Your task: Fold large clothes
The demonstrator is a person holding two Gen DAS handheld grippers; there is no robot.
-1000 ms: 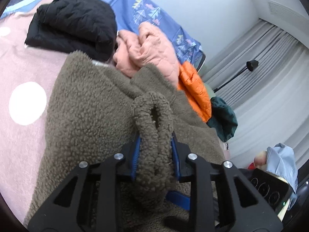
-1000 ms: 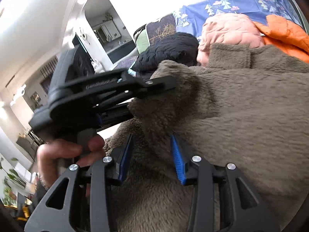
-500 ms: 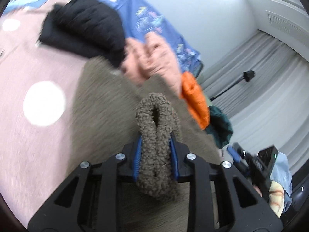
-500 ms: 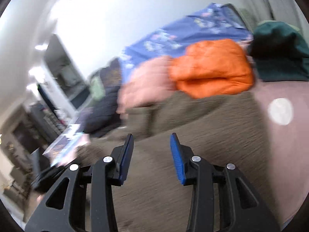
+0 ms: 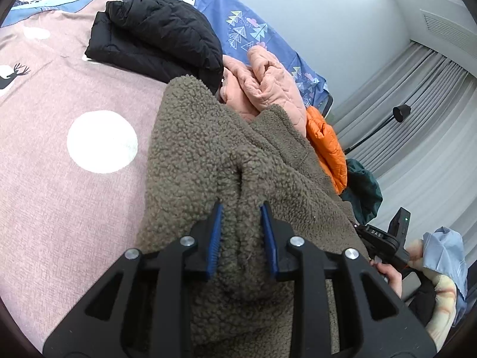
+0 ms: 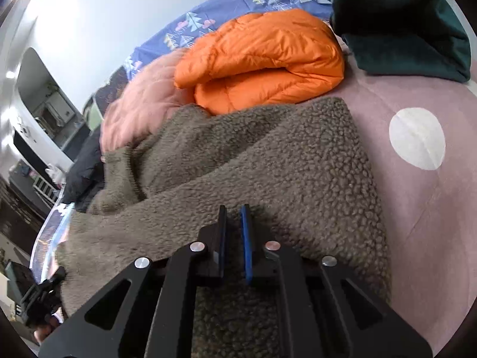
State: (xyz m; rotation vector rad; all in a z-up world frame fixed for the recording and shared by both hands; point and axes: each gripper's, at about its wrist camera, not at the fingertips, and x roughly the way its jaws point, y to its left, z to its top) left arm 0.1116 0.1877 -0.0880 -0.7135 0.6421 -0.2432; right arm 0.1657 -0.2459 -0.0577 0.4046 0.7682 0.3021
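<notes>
I read both views as evenly lit by soft, diffuse room light; the white wall [image 5: 328, 24] is bright without clipping. In the right wrist view I see glare along the upper left edge, where a ceiling light [image 6: 10, 74] blooms. Shadows are weak: a soft dark patch lies on the brown fleece jacket [image 6: 268, 179] just ahead of the right claw [image 6: 234, 217]. Fisheye distortion bends the curtains [image 5: 417, 113] and darkens every corner to black. The left wrist view is sharp. The right wrist view smears toward its left side, blurring the pink quilted jacket [image 6: 143, 104].
</notes>
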